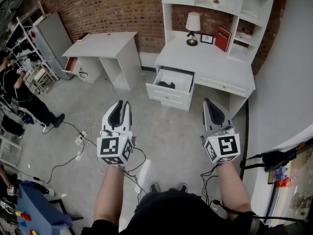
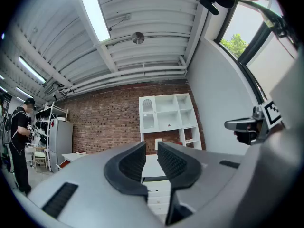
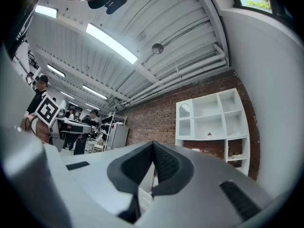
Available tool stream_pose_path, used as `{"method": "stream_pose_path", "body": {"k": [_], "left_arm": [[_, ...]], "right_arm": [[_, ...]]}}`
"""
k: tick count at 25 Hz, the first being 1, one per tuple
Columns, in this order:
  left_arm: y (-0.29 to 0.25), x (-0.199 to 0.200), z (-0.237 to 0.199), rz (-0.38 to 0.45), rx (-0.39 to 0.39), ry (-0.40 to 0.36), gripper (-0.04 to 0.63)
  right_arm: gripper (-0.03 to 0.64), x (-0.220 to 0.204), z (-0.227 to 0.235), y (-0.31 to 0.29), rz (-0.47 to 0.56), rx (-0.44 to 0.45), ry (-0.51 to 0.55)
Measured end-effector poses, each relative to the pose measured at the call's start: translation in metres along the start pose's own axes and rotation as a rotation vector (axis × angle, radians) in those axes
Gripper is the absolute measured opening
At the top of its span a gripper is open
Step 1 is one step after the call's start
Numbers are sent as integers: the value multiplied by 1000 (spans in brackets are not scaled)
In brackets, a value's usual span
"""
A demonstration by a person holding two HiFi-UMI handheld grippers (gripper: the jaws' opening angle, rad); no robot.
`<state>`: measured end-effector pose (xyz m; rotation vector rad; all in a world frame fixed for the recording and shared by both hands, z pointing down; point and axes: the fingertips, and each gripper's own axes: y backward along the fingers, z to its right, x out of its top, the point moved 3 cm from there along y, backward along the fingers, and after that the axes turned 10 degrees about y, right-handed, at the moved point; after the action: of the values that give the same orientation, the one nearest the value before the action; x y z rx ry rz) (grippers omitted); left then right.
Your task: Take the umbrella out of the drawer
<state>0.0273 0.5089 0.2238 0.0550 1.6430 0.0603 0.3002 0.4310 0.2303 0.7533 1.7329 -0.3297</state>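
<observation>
Jaws of left gripper (image 1: 122, 105) slightly apart and empty, right gripper (image 1: 208, 103) jaws pressed together, empty, umbrella (image 1: 167, 85) in open drawer (image 1: 169, 97)

Layout: desk (image 1: 210, 58) ahead of me.
In its open drawer (image 1: 168, 98) lies the umbrella (image 1: 167, 85); lamp (image 1: 192, 27) on top behind; table (image 1: 100, 44) left.

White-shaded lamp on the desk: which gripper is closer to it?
Right. In the head view, the right gripper is almost straight below the white-shaded lamp; the left gripper sits farther off, down-left.
</observation>
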Motion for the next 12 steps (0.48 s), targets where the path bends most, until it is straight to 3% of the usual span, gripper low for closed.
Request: {"method": "stream_pose_path", "body": {"k": [12], "left_arm": [[1,-4,30,40,36,26,74]], "right_arm": [[23,-20,27,9,-1,25,-11]]}}
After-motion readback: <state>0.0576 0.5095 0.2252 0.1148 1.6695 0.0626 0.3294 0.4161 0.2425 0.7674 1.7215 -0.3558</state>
